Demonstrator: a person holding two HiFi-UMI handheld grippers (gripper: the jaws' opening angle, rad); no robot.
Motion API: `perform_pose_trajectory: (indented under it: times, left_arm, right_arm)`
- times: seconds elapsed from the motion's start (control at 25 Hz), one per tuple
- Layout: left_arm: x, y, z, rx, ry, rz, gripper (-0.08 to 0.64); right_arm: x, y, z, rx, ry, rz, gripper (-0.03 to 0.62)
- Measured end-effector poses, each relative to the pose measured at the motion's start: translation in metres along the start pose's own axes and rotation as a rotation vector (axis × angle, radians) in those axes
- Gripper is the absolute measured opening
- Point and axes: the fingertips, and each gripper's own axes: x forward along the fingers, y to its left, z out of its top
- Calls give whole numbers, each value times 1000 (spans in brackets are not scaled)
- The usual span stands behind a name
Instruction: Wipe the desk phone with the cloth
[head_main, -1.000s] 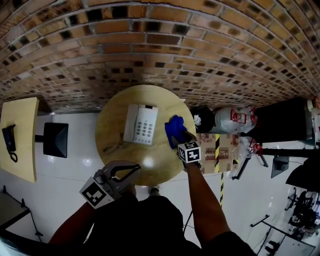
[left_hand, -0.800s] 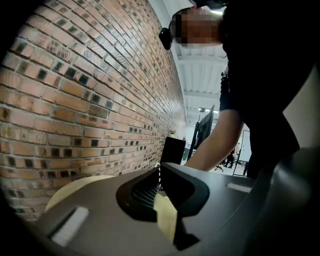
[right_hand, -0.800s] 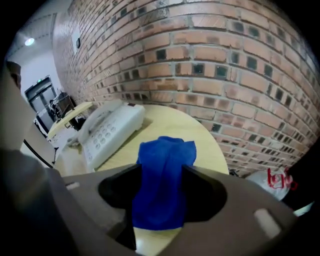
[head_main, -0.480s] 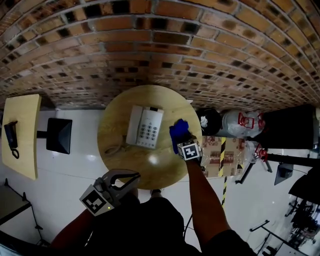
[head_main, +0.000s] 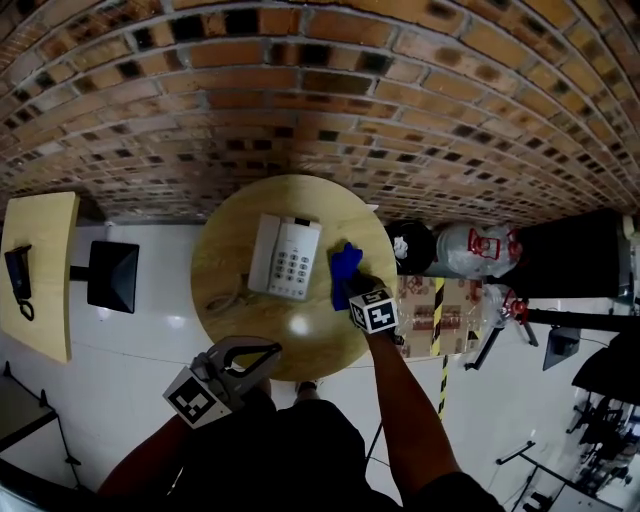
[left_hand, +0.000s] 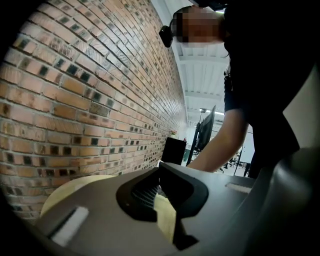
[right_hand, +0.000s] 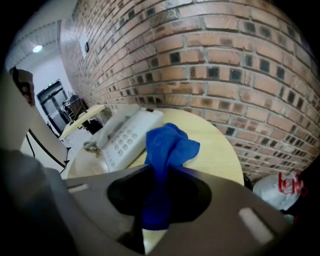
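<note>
A white desk phone (head_main: 285, 258) lies on the round wooden table (head_main: 240, 320), its keypad facing up (right_hand: 122, 137). Just to its right is the blue cloth (head_main: 345, 268). My right gripper (head_main: 348, 288) is closing on the cloth (right_hand: 167, 145). The cloth is pinched between the jaws and rises bunched above the table beside the phone. My left gripper (head_main: 272, 350) hovers at the table's near edge, clear of the phone, with its tips together and nothing between them (left_hand: 162, 200).
The phone's coiled cord (head_main: 225, 298) trails toward the table's front left. A brick wall stands behind the table. A black bin (head_main: 408, 240) and plastic bags (head_main: 470, 248) sit to the right. At the left are a second desk (head_main: 40, 270) and a black square seat (head_main: 110, 277).
The right gripper has closed on the blue cloth, which is now gathered into a narrower bunch. The left gripper has hardly moved.
</note>
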Motion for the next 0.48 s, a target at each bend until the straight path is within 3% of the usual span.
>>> perform_pose_trajectory:
  times: [0.24, 0.48]
  left_arm:
    - [-4, 6, 10, 22, -34, 14, 0]
    - [-15, 28, 15, 56, -83, 18, 0]
  right_arm:
    - [-5, 46, 63, -161, -68, 95, 84]
    - [40, 68, 132, -269, -36, 119, 84]
